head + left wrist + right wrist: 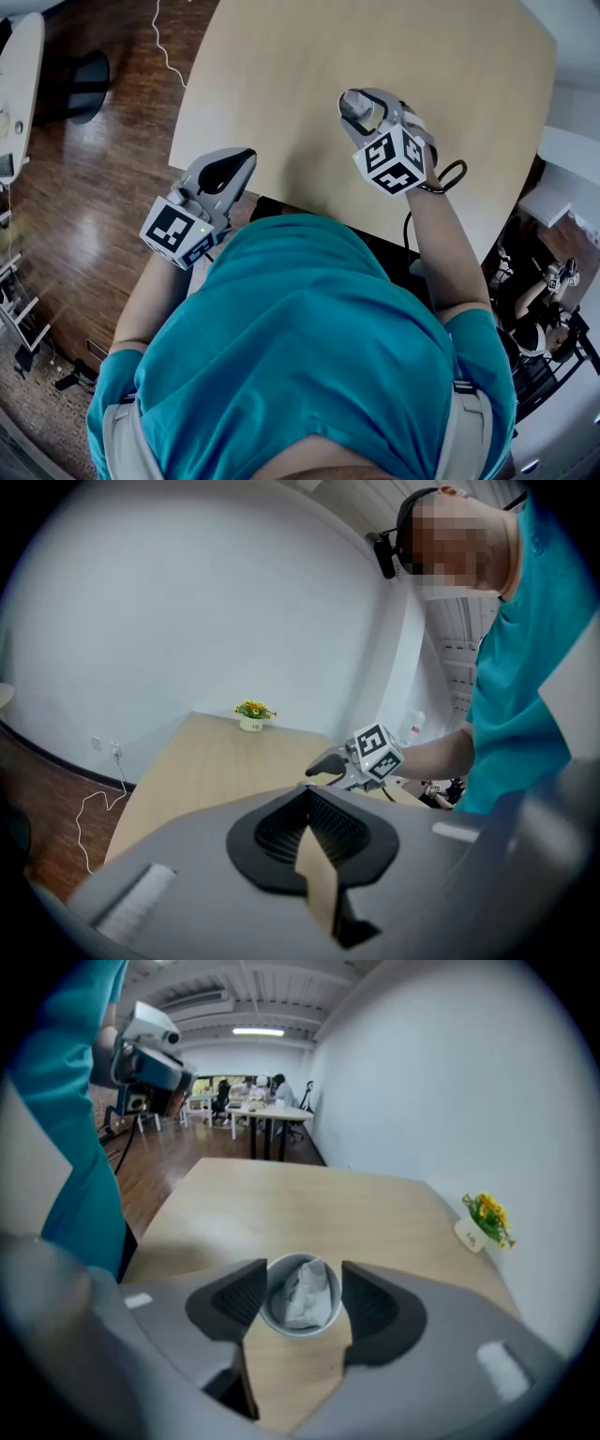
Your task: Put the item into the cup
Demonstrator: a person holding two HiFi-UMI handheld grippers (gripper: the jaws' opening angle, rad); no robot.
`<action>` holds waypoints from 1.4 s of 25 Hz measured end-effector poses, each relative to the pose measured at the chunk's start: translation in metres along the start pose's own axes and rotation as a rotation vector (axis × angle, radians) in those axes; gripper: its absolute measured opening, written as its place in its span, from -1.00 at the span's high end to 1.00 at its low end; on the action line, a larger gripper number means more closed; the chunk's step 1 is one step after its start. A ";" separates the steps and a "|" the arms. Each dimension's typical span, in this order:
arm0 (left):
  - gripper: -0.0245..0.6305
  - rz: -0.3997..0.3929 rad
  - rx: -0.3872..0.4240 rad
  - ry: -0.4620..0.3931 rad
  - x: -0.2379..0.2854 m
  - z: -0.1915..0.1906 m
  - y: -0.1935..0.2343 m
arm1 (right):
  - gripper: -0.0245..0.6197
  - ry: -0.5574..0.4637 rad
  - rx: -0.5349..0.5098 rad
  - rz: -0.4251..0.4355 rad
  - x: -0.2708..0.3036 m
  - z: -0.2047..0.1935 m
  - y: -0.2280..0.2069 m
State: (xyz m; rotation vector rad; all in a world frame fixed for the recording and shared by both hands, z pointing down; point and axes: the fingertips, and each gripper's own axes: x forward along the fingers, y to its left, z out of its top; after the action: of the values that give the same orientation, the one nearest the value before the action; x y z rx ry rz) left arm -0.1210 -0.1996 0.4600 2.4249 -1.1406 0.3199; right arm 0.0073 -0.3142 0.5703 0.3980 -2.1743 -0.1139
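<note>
A small grey cup stands on the light wooden table with a crumpled white item inside it. My right gripper is open; the cup sits between its two dark pads, which stand just beside its rim. From the head view the cup shows at the tip of the right gripper, over the table. My left gripper hangs at the table's near left edge, shut and holding nothing. In the left gripper view its pads meet at the tip.
A small white pot of yellow flowers stands at the table's far corner by the wall, also in the left gripper view as the flower pot. A white cable lies on the dark wooden floor. Desks with seated people fill the room behind.
</note>
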 end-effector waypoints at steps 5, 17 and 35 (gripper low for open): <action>0.92 0.000 0.016 -0.023 0.004 0.011 -0.010 | 0.17 -0.254 0.214 -0.056 -0.057 0.014 -0.025; 0.92 -0.049 0.100 -0.159 -0.022 0.050 -0.067 | 0.92 -0.654 0.503 -0.180 -0.258 -0.006 -0.026; 0.92 -0.196 0.230 -0.255 -0.274 -0.019 -0.141 | 0.92 -0.824 0.706 -0.456 -0.406 0.048 0.267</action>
State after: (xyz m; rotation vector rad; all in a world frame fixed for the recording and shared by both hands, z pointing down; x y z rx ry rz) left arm -0.1864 0.0731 0.3303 2.8198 -1.0003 0.0846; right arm 0.1266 0.0659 0.2886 1.4553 -2.8407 0.3059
